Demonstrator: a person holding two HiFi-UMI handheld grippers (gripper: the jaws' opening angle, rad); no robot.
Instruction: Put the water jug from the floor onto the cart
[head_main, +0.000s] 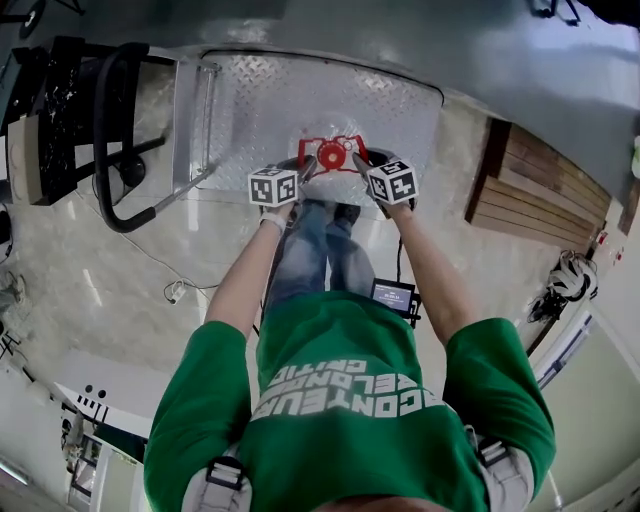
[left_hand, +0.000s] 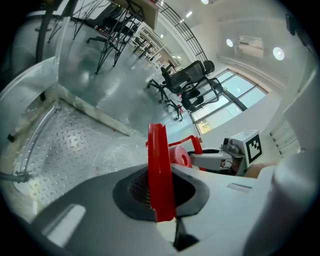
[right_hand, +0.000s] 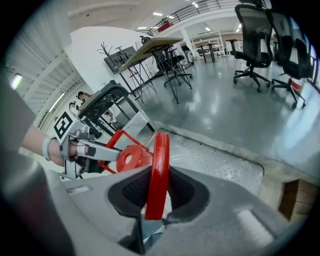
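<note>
The water jug has a clear body and a red cap with red carry handles. It hangs just above the cart's diamond-plate deck. My left gripper is shut on one red handle strap, which stands upright between its dark pads. On the jug's other side my right gripper is shut on the opposite red handle, with the cap just beyond it. In the head view both grippers meet at the cap from either side.
The cart's black push handle and steel frame stand at the deck's left end. Wooden planks lie to the right. A cable and a small black device are on the floor. Office chairs stand beyond.
</note>
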